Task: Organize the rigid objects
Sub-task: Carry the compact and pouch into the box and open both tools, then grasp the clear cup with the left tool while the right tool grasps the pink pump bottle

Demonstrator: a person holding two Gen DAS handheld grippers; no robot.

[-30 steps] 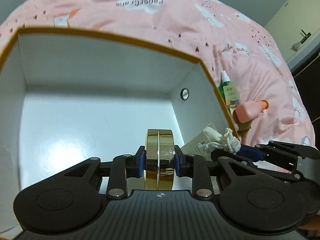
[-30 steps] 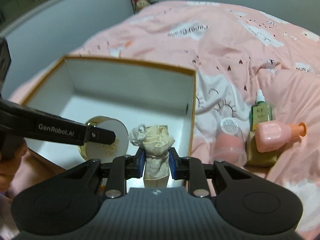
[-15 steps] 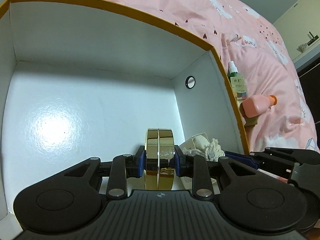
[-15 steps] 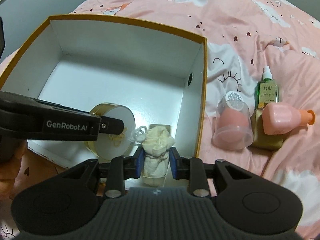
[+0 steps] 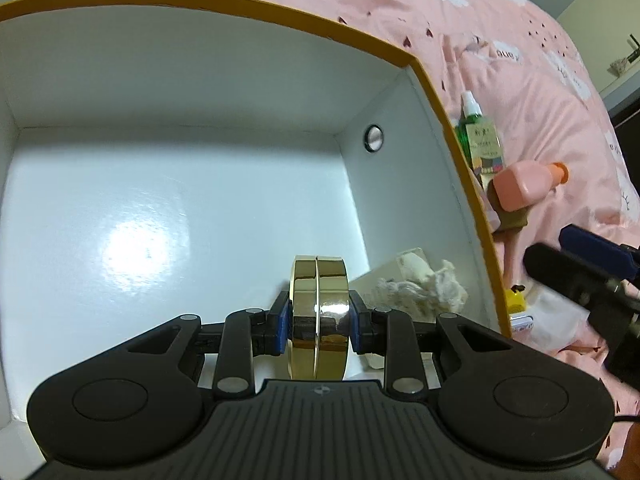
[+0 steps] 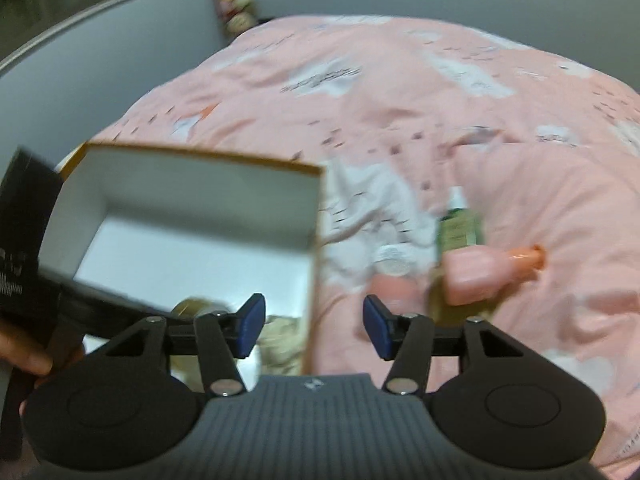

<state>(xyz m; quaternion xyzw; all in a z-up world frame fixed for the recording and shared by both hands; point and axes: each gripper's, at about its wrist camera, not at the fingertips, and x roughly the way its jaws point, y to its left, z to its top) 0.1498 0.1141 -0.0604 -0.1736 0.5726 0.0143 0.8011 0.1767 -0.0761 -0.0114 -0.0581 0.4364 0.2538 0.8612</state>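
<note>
Left gripper clamped on the upright gold round case low inside the white box, beside the cloth-topped bottle lying in the box's corner; right gripper, jaws opening and empty, over the box's right wall.

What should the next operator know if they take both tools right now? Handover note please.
Left tool: shut on the gold round tin, held on edge low inside the white box, not yet released.
Right tool: jaws opening, nothing between them, over the box's right wall.
Done: cloth-wrapped bottle lies in the box's near right corner.
Left on the pink bedspread, right of the box: green spray bottle, pink bottle with orange cap, clear case with a pink sponge.
Next, probably: set the tin down, then fetch those three.
</note>
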